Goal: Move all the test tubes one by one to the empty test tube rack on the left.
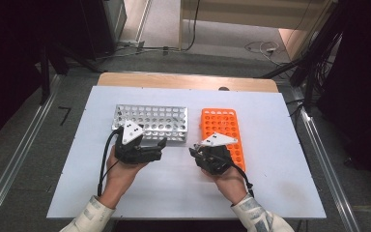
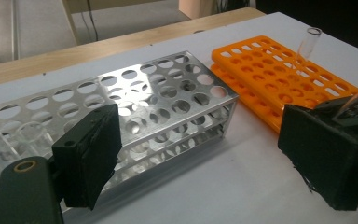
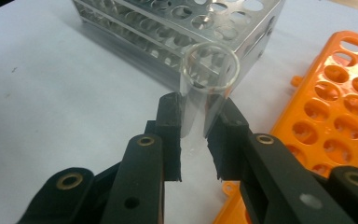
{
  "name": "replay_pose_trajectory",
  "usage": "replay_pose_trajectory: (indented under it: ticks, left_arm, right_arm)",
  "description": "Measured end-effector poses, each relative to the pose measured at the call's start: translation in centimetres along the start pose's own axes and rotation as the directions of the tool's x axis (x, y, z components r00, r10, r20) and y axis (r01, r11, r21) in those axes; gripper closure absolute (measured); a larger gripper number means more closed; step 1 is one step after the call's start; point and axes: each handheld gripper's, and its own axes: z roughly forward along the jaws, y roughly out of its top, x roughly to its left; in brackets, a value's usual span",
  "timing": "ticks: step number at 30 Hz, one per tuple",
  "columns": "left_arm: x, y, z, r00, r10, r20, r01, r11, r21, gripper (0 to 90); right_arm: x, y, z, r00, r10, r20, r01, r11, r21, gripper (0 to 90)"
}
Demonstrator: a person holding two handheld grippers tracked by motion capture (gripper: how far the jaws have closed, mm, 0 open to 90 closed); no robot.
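My right gripper [image 3: 198, 126] is shut on a clear glass test tube [image 3: 209, 70], whose open mouth points away from the jaws toward the metal rack [image 3: 177, 18]. From above, the right gripper [image 1: 194, 151] sits at the near left corner of the orange tube rack [image 1: 220, 123] and points left. My left gripper [image 1: 162, 145] faces it just in front of the metal rack [image 1: 149, 121]. Its jaws [image 2: 205, 158] stand wide open with nothing between them. A clear tube [image 2: 307, 44] shows tilted over the orange rack [image 2: 279, 70]; I cannot tell what holds it.
Both racks stand side by side on a white board [image 1: 270, 159] laid over a wooden table [image 1: 183, 79]. The metal rack's holes [image 2: 135, 93] look unfilled. Cables lie on the floor beyond the table.
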Motion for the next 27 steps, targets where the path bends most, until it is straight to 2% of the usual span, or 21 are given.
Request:
replay_pose_trajectory:
  ticks: [3,7,13,19,27]
  left_arm:
    - [-0.6,0.0,0.0,0.9996,0.007,0.026,-0.007,1.0,-0.003,14.0]
    - [-1.5,-0.1,0.1,0.9965,0.002,0.084,-0.001,1.0,-0.006,15.8]
    - [-3.2,-0.2,0.1,0.9904,0.041,0.132,-0.039,0.999,-0.024,20.7]
    - [-4.1,-0.3,0.1,0.9772,0.066,0.202,-0.059,0.9975,-0.039,38.6]
    - [-4.8,-0.5,0.6,0.9629,0.09,0.254,-0.086,0.9959,-0.029,50.8]
  right_arm:
    - [0.3,0.0,0.2,1.0,-0.005,-0.008,0.005,1.0,0.0,73.1]
    - [0.7,0.0,0.5,0.9997,-0.014,-0.019,0.014,1.0,0.007,73.0]
    - [1.4,0.2,1.2,0.9986,-0.04,-0.036,0.04,0.999,0.009,73.1]
    - [2.3,0.6,1.4,0.9965,-0.065,-0.052,0.065,0.998,0.004,73.0]
    - [2.9,0.7,1.8,0.9947,-0.078,-0.067,0.079,0.997,0.01,73.1]
